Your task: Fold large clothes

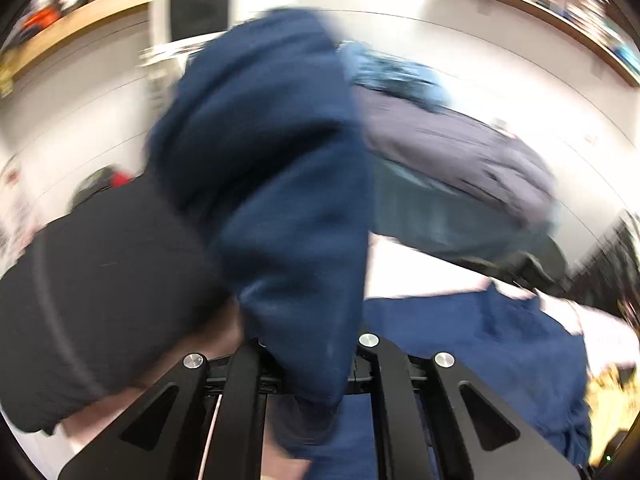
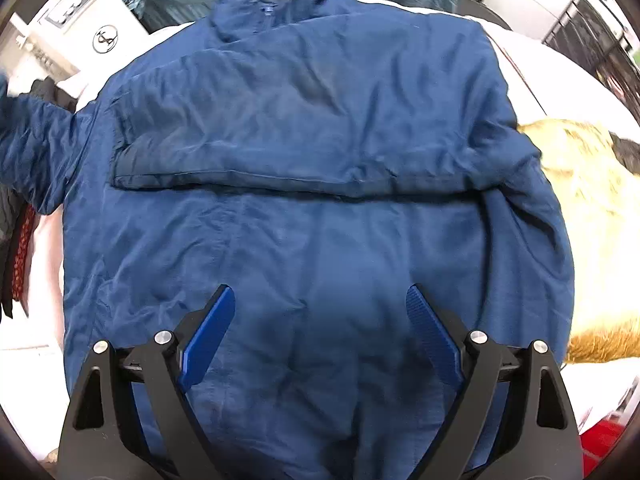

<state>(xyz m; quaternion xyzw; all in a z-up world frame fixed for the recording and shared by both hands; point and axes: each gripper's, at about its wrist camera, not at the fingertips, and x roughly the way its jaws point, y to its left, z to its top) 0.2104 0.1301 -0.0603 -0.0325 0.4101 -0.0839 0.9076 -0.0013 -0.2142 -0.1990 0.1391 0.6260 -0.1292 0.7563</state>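
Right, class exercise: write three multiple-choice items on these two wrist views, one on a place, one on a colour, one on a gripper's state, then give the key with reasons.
1. Where does the tan furry garment lie, in the right wrist view?
A. at the jacket's right edge
B. on the jacket's collar
C. between the right gripper's fingers

2. What colour is the jacket?
A. red
B. navy blue
C. white

3. How do the right gripper's jaws stand?
A. shut on a sleeve
B. shut on nothing
C. open above the jacket

Key: A, it lies against that edge; B, its whole spread body is navy; C, blue pads stand wide apart with nothing gripped.
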